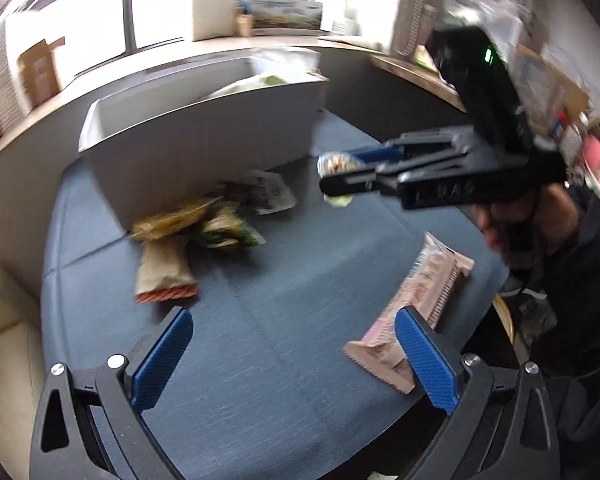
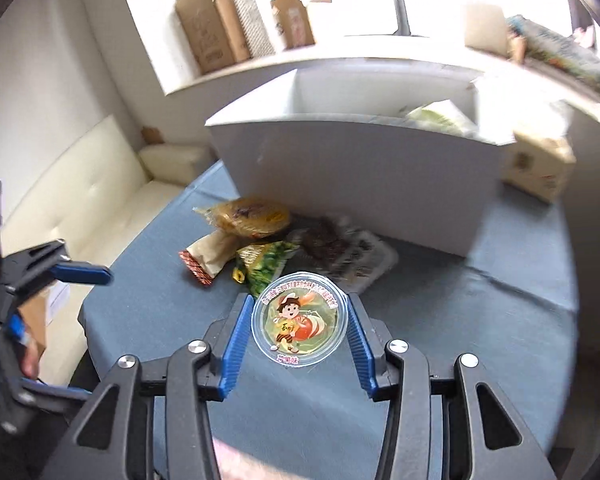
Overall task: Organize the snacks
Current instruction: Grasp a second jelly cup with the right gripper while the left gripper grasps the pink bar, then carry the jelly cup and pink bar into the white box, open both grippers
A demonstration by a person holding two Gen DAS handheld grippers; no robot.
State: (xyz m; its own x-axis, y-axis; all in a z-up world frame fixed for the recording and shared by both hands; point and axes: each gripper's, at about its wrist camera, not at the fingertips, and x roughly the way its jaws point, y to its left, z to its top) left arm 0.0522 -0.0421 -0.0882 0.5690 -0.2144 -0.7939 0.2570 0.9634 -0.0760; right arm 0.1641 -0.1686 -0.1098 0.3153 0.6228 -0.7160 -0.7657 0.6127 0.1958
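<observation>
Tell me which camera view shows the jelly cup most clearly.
The right wrist view: the jelly cup faces the camera between the right gripper jaws, its cartoon lid sharp. The left wrist view shows the same cup only small, blurred and side-on, mostly hidden by those jaws.

The left tool (image 1: 294, 354) is a matte black frame with two finger pads (image 1: 162, 360) faced in ribbed blue, and round silver screws sit at its pivots (four show in the lower part of the left wrist view). The right tool (image 2: 298, 342) is built the same: black linkages with triangular cut-outs, blue ribbed pads (image 2: 234, 350), silver screw heads. Seen at right of the left wrist frame, its body carries pale embossed lettering and a small green light. The right hand (image 1: 528, 220) shows bare skin above a dark sleeve.
</observation>
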